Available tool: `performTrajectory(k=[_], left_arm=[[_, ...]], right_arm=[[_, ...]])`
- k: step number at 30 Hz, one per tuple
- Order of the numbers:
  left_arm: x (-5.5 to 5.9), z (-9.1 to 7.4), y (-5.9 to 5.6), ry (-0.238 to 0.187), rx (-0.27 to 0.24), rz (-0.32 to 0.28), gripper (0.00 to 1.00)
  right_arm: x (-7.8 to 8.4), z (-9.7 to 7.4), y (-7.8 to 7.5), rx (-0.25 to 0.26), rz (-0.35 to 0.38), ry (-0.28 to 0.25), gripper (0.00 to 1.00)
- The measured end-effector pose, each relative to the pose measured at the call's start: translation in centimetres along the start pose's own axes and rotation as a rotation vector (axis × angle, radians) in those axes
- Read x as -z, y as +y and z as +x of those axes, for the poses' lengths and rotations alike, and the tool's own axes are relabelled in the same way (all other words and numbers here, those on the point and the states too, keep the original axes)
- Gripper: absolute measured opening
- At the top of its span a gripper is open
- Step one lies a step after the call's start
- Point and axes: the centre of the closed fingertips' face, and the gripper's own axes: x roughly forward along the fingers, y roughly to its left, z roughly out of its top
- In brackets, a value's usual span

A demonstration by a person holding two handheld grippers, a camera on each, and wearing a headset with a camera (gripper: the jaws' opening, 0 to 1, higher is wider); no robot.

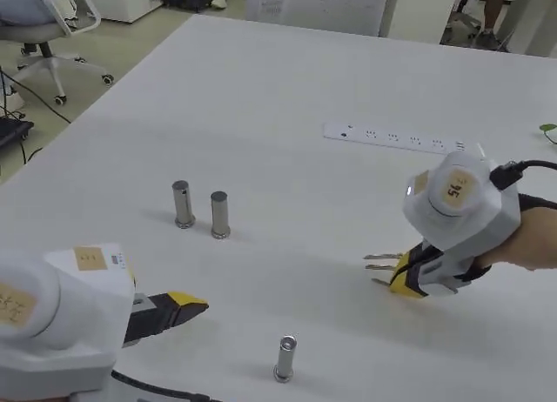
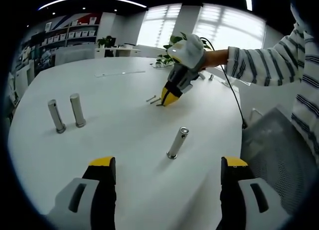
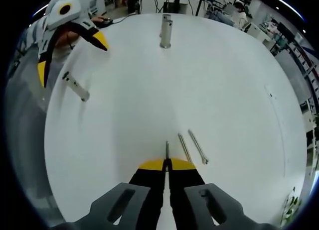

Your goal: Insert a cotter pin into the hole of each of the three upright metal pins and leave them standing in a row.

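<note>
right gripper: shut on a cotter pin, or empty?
Shut on a cotter pin. On the right gripper the jaws meet and the pin pokes out between the tips; two more pins lie loose nearby.

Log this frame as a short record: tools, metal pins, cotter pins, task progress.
left tool: open, holding nothing
right tool: shut on gripped cotter pin, tips low at the table
loose cotter pins: two, lying on the table beside the right tool's tips
paired metal pins: two upright, close together
single metal pin: upright, apart from the pair, nearer the person
row: not yet formed
inserted: no cotter pin seen in any metal pin
other: power strip on the far side
</note>
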Motion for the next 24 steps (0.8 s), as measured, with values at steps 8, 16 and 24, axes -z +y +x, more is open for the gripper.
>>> performTrajectory(k=[8, 16, 24], left_arm=[[-1.0, -1.0, 0.1, -0.015, -0.019, -0.012, 0.88], [-2.2, -1.1, 0.1, -0.023, -0.023, 0.007, 0.86], [-3.6, -1.2, 0.0, -0.03, 0.005, -0.01, 0.81]], right_arm=[[-0.3, -0.3, 0.2, 0.024, -0.037, -0.006, 0.02], [-0.8, -1.7, 0.8, 0.069, -0.075, -0.043, 0.01], [-0.7, -3.6, 2.1, 0.137, -0.094, -0.095, 0.01]])
